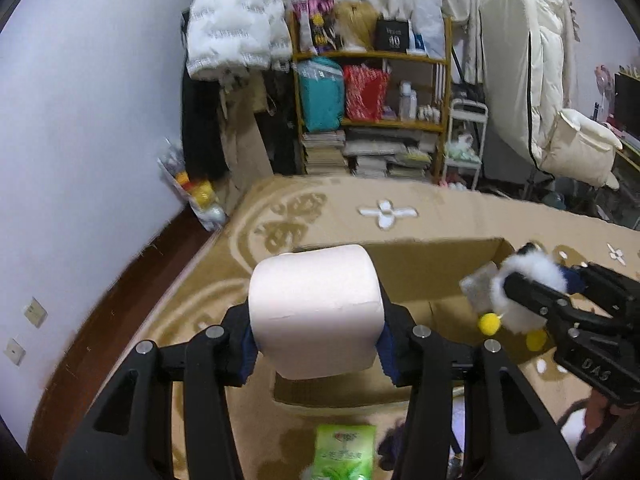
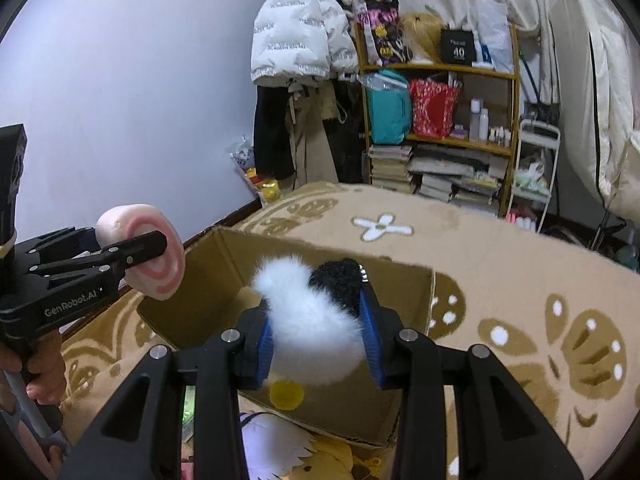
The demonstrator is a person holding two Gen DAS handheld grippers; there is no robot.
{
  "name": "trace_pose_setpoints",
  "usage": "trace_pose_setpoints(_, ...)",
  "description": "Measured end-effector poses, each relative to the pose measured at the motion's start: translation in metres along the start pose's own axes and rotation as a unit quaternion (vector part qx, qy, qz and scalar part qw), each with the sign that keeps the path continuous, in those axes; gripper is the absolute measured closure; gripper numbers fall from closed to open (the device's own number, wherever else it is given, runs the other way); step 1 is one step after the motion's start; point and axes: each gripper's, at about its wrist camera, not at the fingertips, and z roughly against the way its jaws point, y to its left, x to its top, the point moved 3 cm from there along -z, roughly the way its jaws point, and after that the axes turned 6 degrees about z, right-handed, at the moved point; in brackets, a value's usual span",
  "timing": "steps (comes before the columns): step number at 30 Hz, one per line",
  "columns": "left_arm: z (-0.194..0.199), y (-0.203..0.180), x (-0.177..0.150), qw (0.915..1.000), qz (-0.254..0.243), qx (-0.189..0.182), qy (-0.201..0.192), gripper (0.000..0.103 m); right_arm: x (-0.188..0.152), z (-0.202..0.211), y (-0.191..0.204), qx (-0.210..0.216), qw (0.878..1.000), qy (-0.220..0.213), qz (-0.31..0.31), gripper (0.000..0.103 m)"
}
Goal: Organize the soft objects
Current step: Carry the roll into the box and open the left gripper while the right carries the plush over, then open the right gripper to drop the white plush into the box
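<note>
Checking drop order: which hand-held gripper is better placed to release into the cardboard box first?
Right, probably. Its hand-held gripper holds the fluffy toy over the cardboard box; the toilet roll seems nearer the box's edge.

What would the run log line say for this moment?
left gripper: shut on toilet paper roll | right gripper: shut on fluffy plush toy | both above open cardboard box | nothing released yet
</note>
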Motion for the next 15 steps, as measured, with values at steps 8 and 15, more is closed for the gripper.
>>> trace_pose_setpoints(8, -0.028, -0.017, -0.017, 0.9990, -0.018, -0.006, 0.041, 0.054, -0.020, -0.023, -0.016, 0.014, 0.999, 0.034, -0.026, 0.062)
trace_pose_setpoints(15, -0.024, -0.020, -0.022, 0.9990, -0.034, 0.023, 0.016, 0.024, -0.022, -0.022, -0.023, 0.019, 0.998, 0.039, -0.036, 0.059)
